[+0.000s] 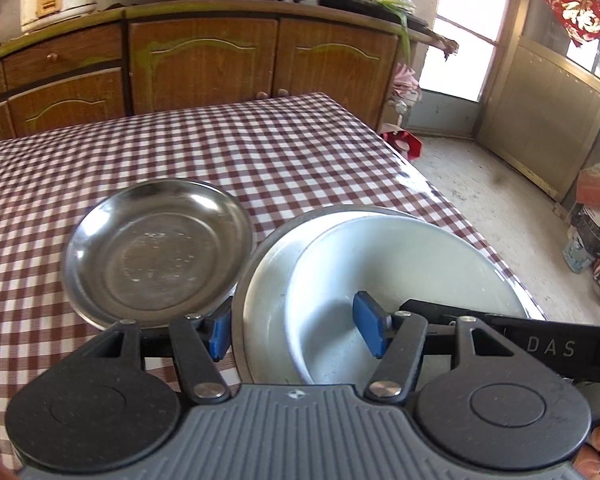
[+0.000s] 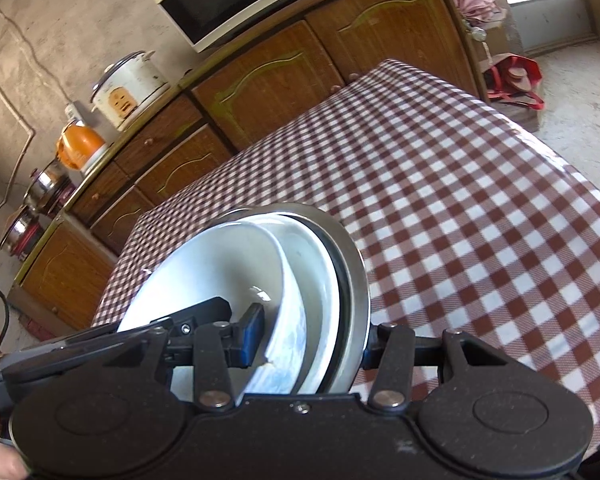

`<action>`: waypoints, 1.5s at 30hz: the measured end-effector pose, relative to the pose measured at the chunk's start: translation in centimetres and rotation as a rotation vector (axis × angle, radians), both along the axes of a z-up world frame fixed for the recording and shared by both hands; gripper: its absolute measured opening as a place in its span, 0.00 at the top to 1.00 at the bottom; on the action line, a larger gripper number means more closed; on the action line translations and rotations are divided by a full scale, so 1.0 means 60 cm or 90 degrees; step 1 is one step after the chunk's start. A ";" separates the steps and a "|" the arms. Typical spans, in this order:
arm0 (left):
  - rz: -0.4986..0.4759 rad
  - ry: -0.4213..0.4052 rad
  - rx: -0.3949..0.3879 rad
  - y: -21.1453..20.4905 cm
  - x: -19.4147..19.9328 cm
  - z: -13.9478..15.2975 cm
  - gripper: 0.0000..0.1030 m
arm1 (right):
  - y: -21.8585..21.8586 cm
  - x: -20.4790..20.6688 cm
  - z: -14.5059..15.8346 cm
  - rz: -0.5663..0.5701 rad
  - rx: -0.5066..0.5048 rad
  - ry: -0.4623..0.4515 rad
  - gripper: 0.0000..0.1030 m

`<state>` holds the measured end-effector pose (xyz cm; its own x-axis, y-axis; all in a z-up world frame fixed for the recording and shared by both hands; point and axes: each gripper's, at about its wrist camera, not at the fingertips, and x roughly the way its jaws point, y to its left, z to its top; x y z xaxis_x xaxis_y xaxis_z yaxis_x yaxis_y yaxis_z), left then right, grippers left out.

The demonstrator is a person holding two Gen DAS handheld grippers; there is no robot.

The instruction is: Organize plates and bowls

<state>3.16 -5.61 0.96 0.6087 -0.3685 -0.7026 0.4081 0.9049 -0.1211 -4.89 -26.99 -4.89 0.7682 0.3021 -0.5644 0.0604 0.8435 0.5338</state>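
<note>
Checked cloth covers the counter point(image 1: 260, 152), bare but for the dishes at its near edge. Both grippers clasp one nested stack point(image 2: 316, 280), probably sharing its weight: the left gripper point(image 1: 296, 332) has its jaws across the stack's near rim, the right gripper point(image 2: 312, 340) is clamped on its edge. Left of the stack sits the steel plate point(image 1: 156, 252), unheld.
</note>
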 end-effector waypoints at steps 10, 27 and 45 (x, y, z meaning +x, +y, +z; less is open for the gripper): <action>0.052 -0.008 -0.004 0.061 0.005 0.017 0.39 | 0.059 0.032 0.025 0.052 -0.010 -0.009 0.47; 0.132 -0.010 0.000 0.156 -0.006 0.044 0.39 | 0.162 0.071 0.050 0.134 -0.013 -0.015 0.47; 0.155 -0.011 -0.001 0.180 -0.009 0.049 0.39 | 0.190 0.093 0.056 0.164 -0.018 -0.016 0.47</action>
